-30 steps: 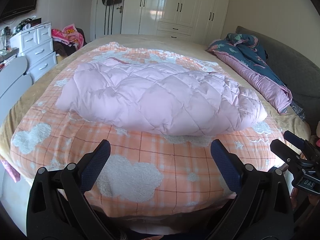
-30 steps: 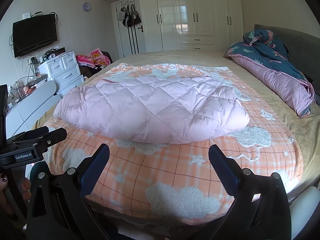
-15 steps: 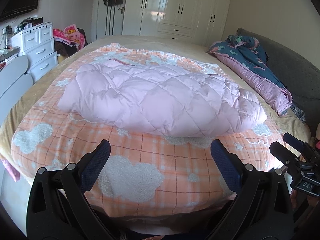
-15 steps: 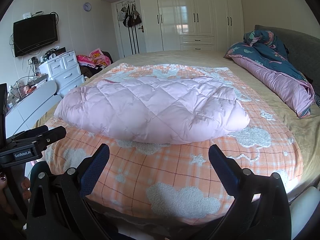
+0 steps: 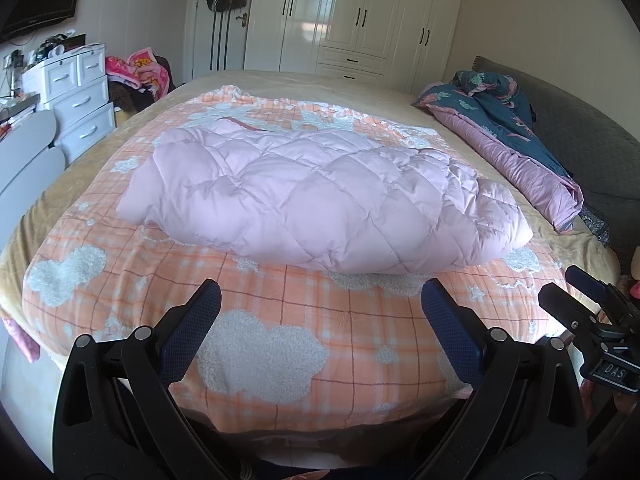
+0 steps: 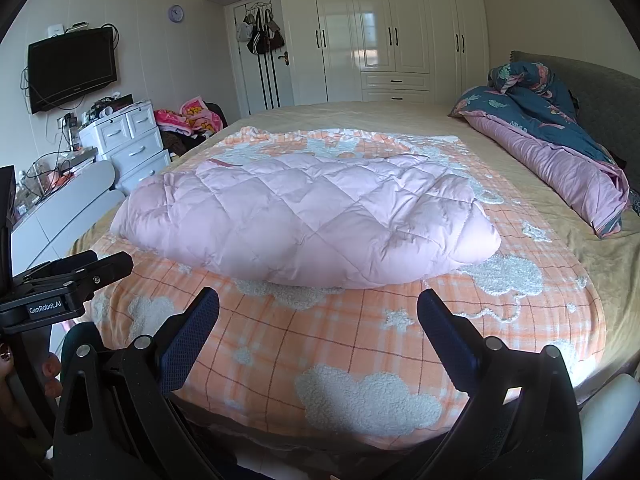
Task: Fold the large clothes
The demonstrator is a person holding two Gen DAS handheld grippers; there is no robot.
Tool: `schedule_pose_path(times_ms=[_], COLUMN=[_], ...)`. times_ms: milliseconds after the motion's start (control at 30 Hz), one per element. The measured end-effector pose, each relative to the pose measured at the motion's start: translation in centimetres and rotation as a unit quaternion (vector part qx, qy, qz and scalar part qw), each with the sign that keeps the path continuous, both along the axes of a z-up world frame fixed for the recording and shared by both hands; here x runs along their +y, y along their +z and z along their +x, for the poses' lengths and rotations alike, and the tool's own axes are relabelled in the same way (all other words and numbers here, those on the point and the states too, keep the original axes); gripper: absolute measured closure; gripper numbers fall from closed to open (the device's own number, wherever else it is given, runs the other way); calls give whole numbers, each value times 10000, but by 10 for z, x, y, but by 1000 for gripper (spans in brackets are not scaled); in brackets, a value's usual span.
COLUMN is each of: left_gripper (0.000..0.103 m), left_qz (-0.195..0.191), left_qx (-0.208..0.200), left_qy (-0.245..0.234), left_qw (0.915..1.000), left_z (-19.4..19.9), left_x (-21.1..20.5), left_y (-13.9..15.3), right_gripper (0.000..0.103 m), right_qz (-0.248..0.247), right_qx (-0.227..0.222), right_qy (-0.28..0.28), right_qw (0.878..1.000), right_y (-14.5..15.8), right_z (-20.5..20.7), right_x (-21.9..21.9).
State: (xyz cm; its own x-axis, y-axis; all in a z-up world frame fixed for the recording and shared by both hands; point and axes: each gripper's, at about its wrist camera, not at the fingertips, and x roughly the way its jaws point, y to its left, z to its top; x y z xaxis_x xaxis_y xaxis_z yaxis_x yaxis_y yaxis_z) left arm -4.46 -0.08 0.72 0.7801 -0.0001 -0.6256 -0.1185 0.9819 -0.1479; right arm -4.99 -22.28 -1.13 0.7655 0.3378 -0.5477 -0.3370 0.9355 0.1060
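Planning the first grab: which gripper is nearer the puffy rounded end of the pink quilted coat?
Right, I judge. The right gripper sits nearly in front of the pink quilted coat's rounded end; the left gripper is further over.

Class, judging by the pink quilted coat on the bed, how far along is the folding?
The pink quilted coat already lies folded into a compact bundle on the orange checked blanket. Nothing is in hand: left gripper and right gripper are open, short of it. Little seems left.

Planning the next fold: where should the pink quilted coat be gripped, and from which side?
Probably the pink quilted coat by its thin near hem edge, approached low from the bed's foot: it faces both open grippers, left and right, and the puffy middle offers nothing to pinch.
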Motion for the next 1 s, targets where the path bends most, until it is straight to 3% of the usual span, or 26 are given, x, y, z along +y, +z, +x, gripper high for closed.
schedule_pose_path(times_ms=[1000], left_gripper=[9], left_qz=[14], left_qx=[-9], left_qy=[48], left_qw=[10000], left_z=[-4], left_x=[1], left_y=[4], right_gripper=[4], right_qz=[-6], right_qx=[-11], right_qy=[-6], right_qw=[10000], right_y=[2], right_z=[-2], right_x=[2])
